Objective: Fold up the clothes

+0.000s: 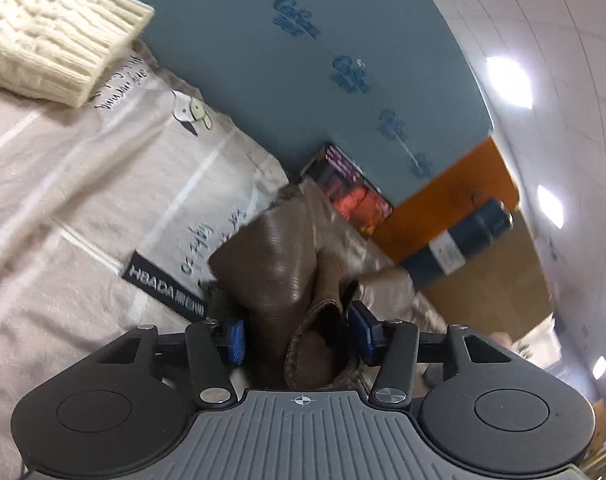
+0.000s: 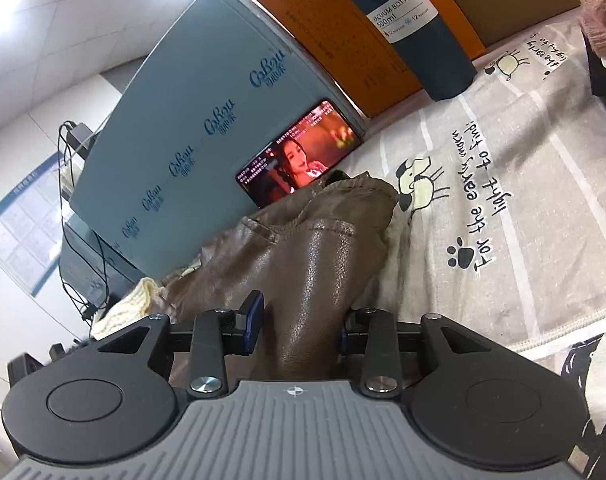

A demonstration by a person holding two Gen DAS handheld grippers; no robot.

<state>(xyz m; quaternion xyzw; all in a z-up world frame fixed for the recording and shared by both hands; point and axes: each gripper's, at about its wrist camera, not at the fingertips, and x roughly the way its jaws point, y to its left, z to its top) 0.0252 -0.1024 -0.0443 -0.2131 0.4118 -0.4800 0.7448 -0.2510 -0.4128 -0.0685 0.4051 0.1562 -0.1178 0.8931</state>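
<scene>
A brown leather garment [image 1: 279,264] lies bunched on the printed bed sheet [image 1: 83,184]. My left gripper [image 1: 299,332] has its blue pads on either side of a thick fold of the garment and holds it. In the right wrist view the same brown garment [image 2: 315,256] runs between the fingers of my right gripper [image 2: 299,320], which is closed on a wide fold of it. The garment's far end with a stitched seam lies crumpled toward the phone.
A folded cream knit sweater [image 1: 59,36] lies at the far left. A blue-grey board [image 2: 191,120] leans behind, with a lit phone [image 2: 299,152] propped on it. A dark vacuum bottle [image 2: 415,28] and an orange box [image 2: 343,40] stand nearby. A black HBADA label [image 1: 163,284] lies on the sheet.
</scene>
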